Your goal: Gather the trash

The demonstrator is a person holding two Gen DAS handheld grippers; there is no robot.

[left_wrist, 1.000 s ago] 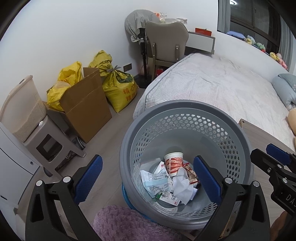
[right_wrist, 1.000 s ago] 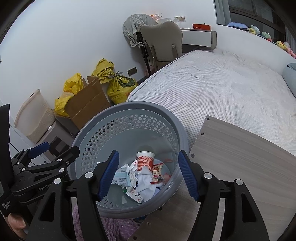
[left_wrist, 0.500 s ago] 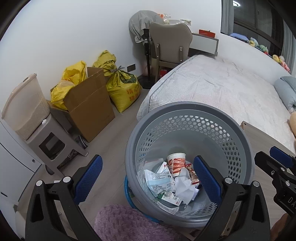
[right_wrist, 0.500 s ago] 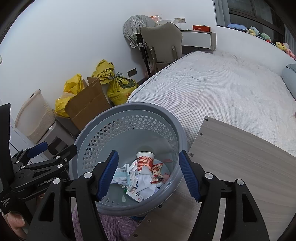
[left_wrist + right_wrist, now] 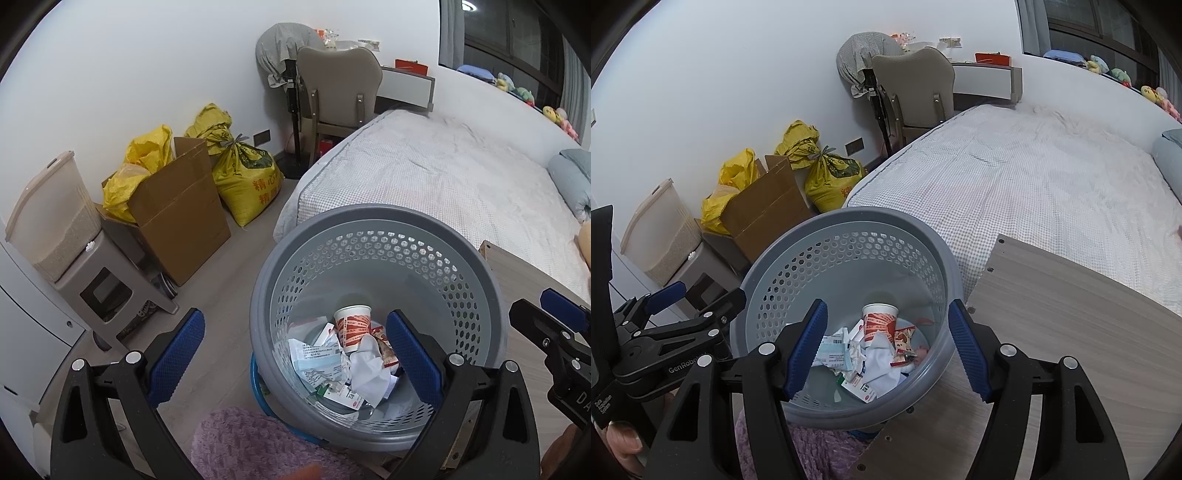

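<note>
A grey perforated basket point(image 5: 369, 225) stands below both grippers; it also shows in the right wrist view point(image 5: 849, 218). Inside lie a red-and-white paper cup point(image 5: 352, 326), white crumpled tissue point(image 5: 367, 371), paper packets and a snack wrapper point(image 5: 903, 341). My left gripper point(image 5: 295, 360) is open and empty above the basket's left side. My right gripper point(image 5: 886, 349) is open and empty above the basket. The left gripper shows at the left of the right wrist view point(image 5: 665, 332), and the right gripper at the right edge of the left wrist view point(image 5: 554, 332).
A wooden board point(image 5: 1071, 332) lies right of the basket beside the bed point(image 5: 443, 177). A cardboard box point(image 5: 181, 214), yellow sacks point(image 5: 243, 173) and a bin on a stool point(image 5: 55, 221) line the left wall. A chair point(image 5: 340, 85) stands at the back. Purple cloth point(image 5: 258, 446) lies below.
Both views have drifted slightly, so the basket sits a little further right and lower in the left wrist view. Both grippers stay open and the trash has not moved.
</note>
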